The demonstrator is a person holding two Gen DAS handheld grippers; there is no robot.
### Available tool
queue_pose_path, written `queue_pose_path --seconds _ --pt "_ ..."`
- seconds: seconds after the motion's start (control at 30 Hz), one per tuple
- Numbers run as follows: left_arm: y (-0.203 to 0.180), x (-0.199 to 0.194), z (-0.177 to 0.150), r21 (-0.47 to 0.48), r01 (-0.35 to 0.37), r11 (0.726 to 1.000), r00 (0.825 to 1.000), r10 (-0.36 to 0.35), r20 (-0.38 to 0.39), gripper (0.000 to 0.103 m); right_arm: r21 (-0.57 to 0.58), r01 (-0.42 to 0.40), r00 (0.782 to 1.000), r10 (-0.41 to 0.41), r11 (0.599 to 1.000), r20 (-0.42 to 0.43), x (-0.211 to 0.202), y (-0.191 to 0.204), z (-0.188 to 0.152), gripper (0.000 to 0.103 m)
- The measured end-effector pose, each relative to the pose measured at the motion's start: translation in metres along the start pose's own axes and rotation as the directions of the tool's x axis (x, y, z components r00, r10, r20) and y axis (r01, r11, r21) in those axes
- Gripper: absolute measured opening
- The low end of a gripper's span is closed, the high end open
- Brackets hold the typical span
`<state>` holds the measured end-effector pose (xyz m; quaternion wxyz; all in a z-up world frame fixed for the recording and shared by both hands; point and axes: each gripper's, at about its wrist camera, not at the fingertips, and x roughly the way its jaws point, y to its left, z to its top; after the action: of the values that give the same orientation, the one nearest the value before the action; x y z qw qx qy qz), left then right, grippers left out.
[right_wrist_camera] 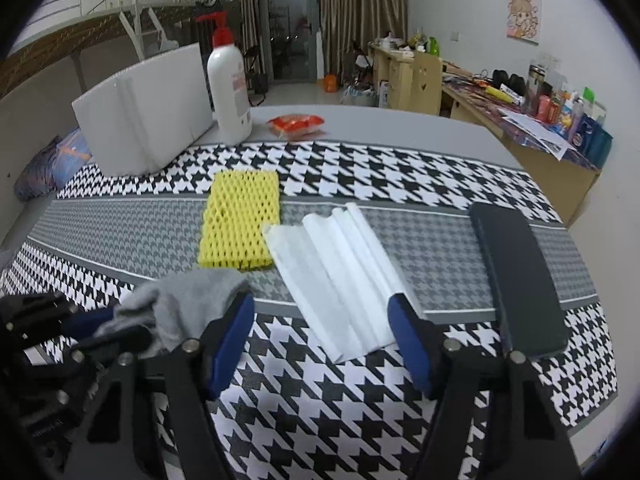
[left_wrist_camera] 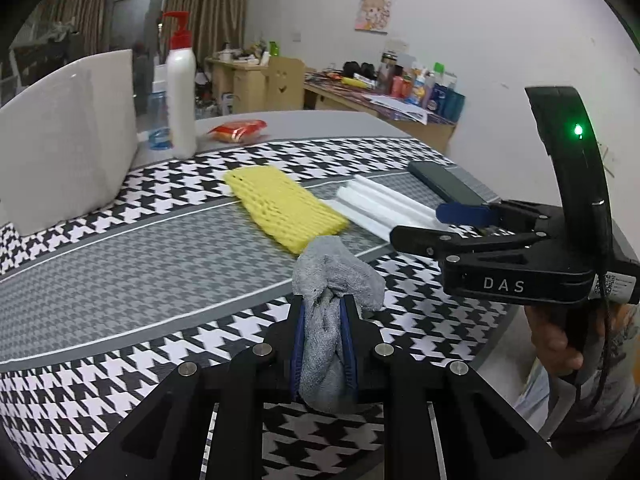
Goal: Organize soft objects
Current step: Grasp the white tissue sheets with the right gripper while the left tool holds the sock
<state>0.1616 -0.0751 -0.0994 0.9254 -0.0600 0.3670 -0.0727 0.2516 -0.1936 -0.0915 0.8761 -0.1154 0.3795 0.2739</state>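
Grey cloth (left_wrist_camera: 332, 280) is clamped in left tool (left_wrist_camera: 323, 316), held above the table (left_wrist_camera: 120, 248). Right tool (right_wrist_camera: 322, 320) is spread, empty. Yellow foam net (right_wrist_camera: 240, 220) and white foam sheet (right_wrist_camera: 340, 276) are judged unsorted.

Both your grippers are matte black linkage frames with silver round screws and blue finger pads (right_wrist_camera: 412, 344), your right gripper (left_wrist_camera: 424, 226) has white "DAS" lettering, a green LED, a QR sticker and a black cable, and your bare hand (left_wrist_camera: 556, 340) grips its handle.
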Motion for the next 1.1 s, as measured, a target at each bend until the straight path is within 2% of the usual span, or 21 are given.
queue_pose_path --seconds 0.13,0.4,0.53,0.63,0.73,0.77,0.8,0.93,1.1 --pt "0.006 -0.002 0.001 -0.012 -0.002 1.0 1.0 0.002 0.008 0.018 -0.004 0.001 1.0 -0.001 1.0 -0.022 0.007 0.0 0.002 0.07" --pt "0.014 -0.007 0.002 -0.025 -0.001 1.0 1.0 0.001 0.015 0.018 -0.016 0.028 0.993 -0.029 0.999 -0.113 0.029 0.001 0.003 0.058" --pt "0.013 -0.012 0.001 -0.025 0.002 1.0 1.0 -0.001 0.019 0.018 -0.02 0.018 0.993 -0.02 1.0 -0.115 0.031 -0.001 0.004 0.056" --pt "0.012 -0.018 0.0 -0.02 0.011 1.0 1.0 -0.01 0.029 0.018 -0.012 0.018 0.993 -0.019 1.0 -0.114 0.032 -0.005 0.007 0.043" --pt "0.013 -0.022 0.0 -0.018 0.008 1.0 0.999 -0.008 0.036 0.018 0.004 0.05 0.991 -0.049 0.999 -0.124 0.032 -0.011 0.009 0.023" --pt "0.013 -0.024 0.0 -0.02 0.009 1.0 0.999 -0.008 0.037 0.018 0.001 0.061 0.99 -0.06 0.998 -0.126 0.033 -0.011 0.009 0.012" --pt "0.014 -0.024 0.0 -0.02 0.011 1.0 0.999 -0.01 0.037 0.018 -0.004 0.072 0.989 -0.072 0.997 -0.13 0.033 -0.011 0.009 0.006" --pt "0.014 -0.032 0.001 -0.018 0.025 1.0 0.999 -0.024 0.047 0.018 0.016 0.06 0.989 -0.057 0.998 -0.136 0.025 -0.009 0.005 0.004" --pt "0.017 -0.04 0.008 -0.02 0.009 1.0 0.998 -0.007 0.069 0.018 0.04 0.033 0.997 -0.03 0.999 -0.066 -0.003 -0.004 0.011 0.004"
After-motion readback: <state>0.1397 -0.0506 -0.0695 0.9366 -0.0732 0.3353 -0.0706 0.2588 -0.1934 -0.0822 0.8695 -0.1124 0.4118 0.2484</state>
